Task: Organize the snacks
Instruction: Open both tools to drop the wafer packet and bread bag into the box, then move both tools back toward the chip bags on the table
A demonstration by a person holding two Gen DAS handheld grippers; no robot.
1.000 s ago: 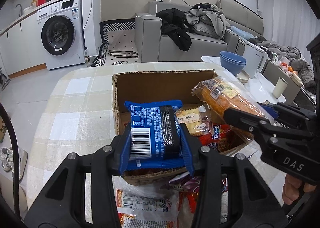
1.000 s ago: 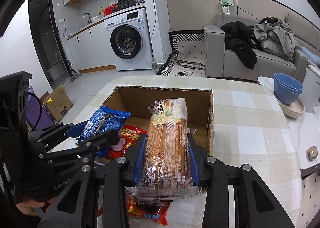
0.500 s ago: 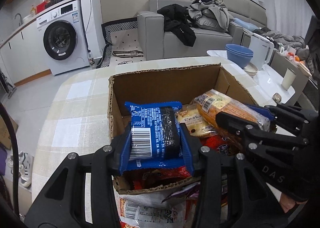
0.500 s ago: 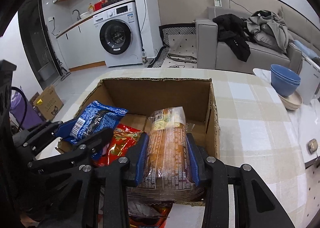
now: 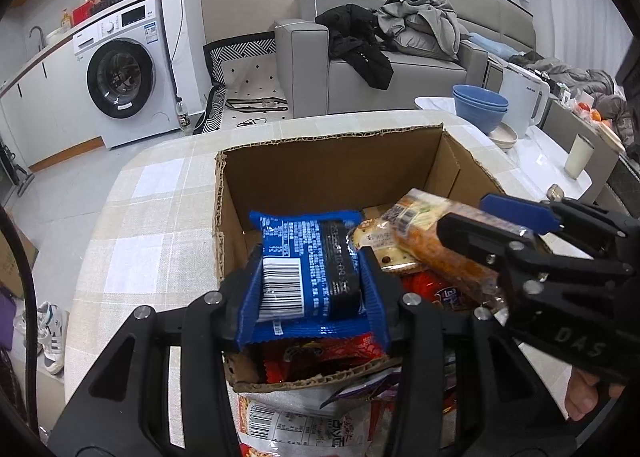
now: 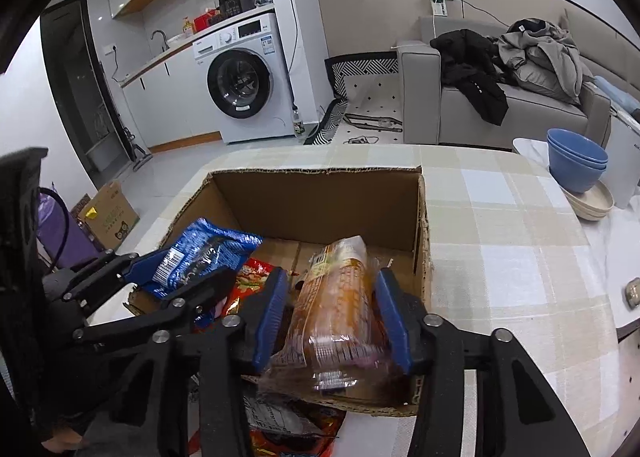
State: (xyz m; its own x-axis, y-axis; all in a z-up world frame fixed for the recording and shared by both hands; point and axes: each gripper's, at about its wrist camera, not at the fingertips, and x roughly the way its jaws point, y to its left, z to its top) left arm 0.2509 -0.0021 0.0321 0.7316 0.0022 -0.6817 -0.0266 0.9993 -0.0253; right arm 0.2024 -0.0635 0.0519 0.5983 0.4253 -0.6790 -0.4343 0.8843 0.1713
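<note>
An open cardboard box (image 5: 320,177) stands on the checked table. My left gripper (image 5: 310,257) hangs over the box's near left part with a blue snack packet (image 5: 296,241) between its pads. Its jaws are opening, but the pads still touch the packet. My right gripper (image 6: 332,281) is over the near right corner. Its jaws are opening, and a long orange biscuit packet (image 6: 340,309) sits loose and blurred between them, with a gap on the left side. A red packet (image 5: 436,289) and a small cracker packet (image 5: 376,237) lie inside the box.
More snack packets (image 5: 304,425) lie on the table (image 5: 152,217) in front of the box. Stacked blue bowls (image 5: 480,105), a white kettle (image 5: 520,97) and a cup (image 5: 578,155) stand at the right. A sofa and a washing machine are beyond the table.
Both grippers have come forward over the box. The right jaws have parted from the orange packet, which now blurs as it slips down. The blue packet stays in the left jaws.
</note>
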